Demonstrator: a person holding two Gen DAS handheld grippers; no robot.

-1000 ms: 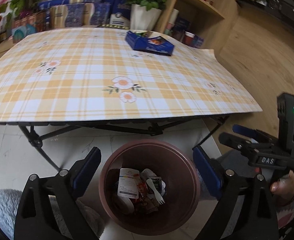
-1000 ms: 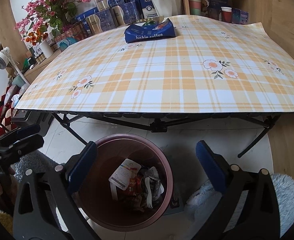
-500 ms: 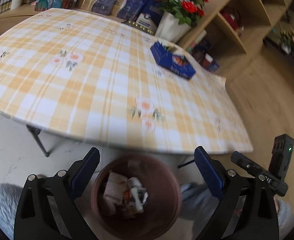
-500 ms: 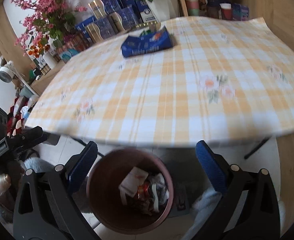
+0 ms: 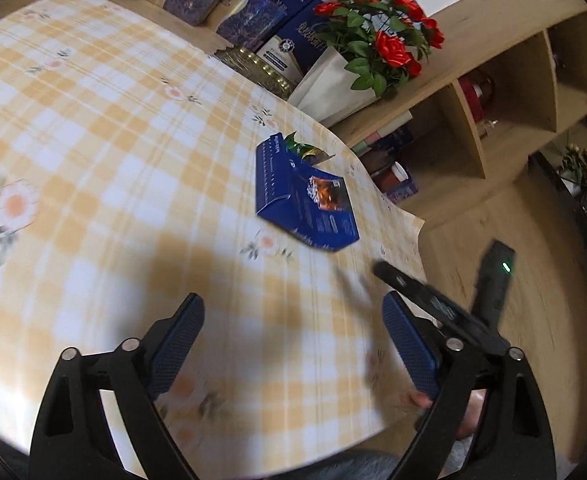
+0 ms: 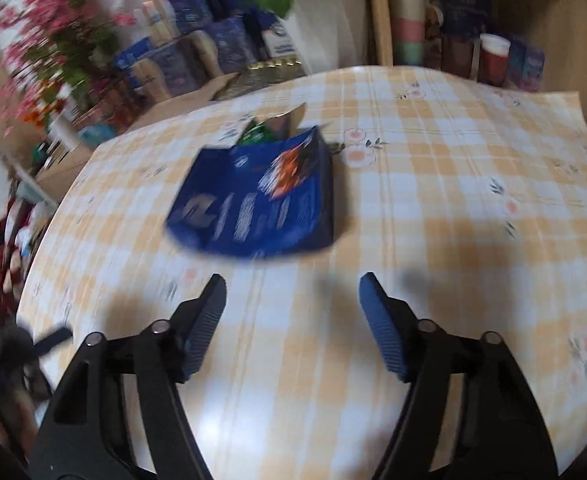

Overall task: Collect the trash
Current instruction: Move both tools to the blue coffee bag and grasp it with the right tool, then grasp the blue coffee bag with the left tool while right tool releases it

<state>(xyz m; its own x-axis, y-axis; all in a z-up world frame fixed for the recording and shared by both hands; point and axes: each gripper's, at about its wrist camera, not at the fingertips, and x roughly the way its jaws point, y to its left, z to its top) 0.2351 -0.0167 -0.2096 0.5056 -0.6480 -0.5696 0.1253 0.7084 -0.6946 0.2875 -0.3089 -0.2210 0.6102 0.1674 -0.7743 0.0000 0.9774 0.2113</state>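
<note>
The table (image 6: 453, 216), covered in a yellow checked cloth, is almost cleared — only the blue paper bag (image 6: 253, 200) is left lying flat toward its far edge, with a green wrapper (image 6: 255, 134) poking from its mouth at the far side. The right gripper (image 6: 293, 312) is aimed straight at the bag from just short of it, jaws closing on nothing yet, presumably narrowed for the flat bag. The left gripper (image 5: 293, 332) is held back near the front edge, jaws also closing and empty, likely in support.

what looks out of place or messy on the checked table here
The flattened blue coffee paper bag lies on its side on the yellow checked tablecloth, a green wrapper poking from its open mouth. It is the only loose litter there; both grippers are empty.
</note>
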